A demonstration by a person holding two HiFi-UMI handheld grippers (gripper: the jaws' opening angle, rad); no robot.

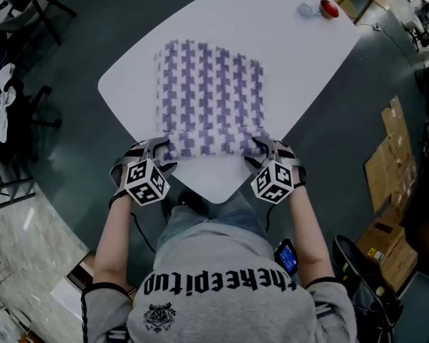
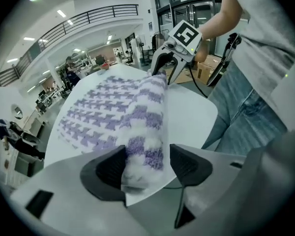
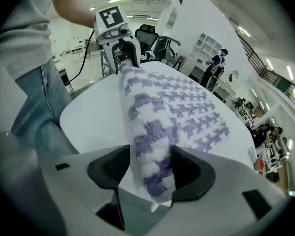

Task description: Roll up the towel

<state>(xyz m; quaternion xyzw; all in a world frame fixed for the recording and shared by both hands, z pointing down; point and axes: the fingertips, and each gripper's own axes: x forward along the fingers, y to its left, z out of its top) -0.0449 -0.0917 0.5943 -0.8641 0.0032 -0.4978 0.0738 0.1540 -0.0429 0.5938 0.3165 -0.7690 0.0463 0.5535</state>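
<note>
Your towel (image 1: 211,95) lies flat on the white bench (image 1: 300,56), with its near edge rolled. Your left hand-held gripper (image 1: 161,149) and right hand-held gripper (image 1: 261,149) each straddle one end of the roll, jaws released and not clamping.

dark grey floor (image 1: 71,56), cardboard boxes (image 1: 387,164) (right side)

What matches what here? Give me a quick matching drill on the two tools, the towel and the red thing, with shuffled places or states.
Things:
1. left tool
2. right tool
3. red thing
4. towel

Places or states:
A. open, towel's right end between its jaws
B. at the far corner of the table
C. near edge rolled, rest lying flat
D. open, towel's left end between its jaws

Pairs: 1-D, 2-A, 3-B, 4-C
</note>
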